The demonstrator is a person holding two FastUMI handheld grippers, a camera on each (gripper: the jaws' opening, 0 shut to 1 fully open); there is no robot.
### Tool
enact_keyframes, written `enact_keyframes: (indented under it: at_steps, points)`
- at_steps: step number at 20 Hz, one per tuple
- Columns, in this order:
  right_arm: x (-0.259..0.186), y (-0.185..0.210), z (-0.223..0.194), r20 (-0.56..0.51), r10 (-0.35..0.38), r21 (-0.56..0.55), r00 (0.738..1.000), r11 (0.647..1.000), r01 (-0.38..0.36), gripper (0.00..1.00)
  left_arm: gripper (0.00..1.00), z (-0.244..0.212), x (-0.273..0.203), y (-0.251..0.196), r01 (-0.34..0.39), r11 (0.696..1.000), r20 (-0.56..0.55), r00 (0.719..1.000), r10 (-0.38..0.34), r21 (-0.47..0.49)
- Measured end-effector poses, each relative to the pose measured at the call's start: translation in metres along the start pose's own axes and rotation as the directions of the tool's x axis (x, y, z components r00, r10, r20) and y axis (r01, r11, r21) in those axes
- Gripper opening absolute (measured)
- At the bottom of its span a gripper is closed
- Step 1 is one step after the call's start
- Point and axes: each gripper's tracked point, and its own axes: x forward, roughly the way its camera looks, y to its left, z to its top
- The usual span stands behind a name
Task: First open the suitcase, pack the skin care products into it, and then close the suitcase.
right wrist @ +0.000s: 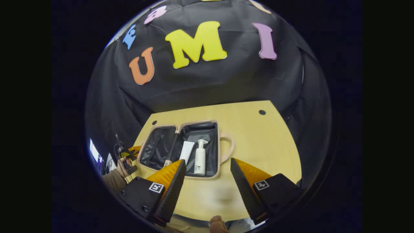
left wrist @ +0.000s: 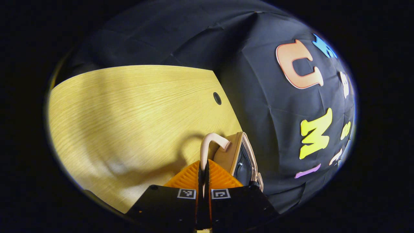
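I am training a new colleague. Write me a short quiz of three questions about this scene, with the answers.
1. True or false: the right gripper is open.
2. The left gripper is shut on: A the suitcase handle, B a towel, C a cup?
3. Fill in: the pump bottle lies inside the ___ suitcase.
Key: 1 true; 2 A; 3 open.

A beige suitcase lies wide open and flat on the wooden table, showing its dark lining. In its right half a white tube and a white pump bottle lie side by side; a curved handle juts from its right edge
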Motion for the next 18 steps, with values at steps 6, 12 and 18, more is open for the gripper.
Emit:
enact_keyframes:
  at_steps: [6,12,18]
  points:
    - [-0.025,-0.047,0.007,0.082,-0.027,0.032,0.996,0.999,0.025,0.78,0.03,0.028,-0.034,-0.076,-0.079,0.971,0.126,0.991,0.051,0.227]
    - [-0.05,-0.093,0.044,0.216,-0.107,-0.006,0.97,0.994,0.111,0.82,0.03,0.013,-0.079,-0.206,-0.148,0.827,0.249,0.968,0.01,0.542]
    - [-0.08,-0.126,0.077,0.323,-0.078,-0.051,0.943,0.994,0.1,0.82,0.03,-0.064,-0.098,-0.303,-0.273,0.615,0.352,0.936,-0.008,0.74]
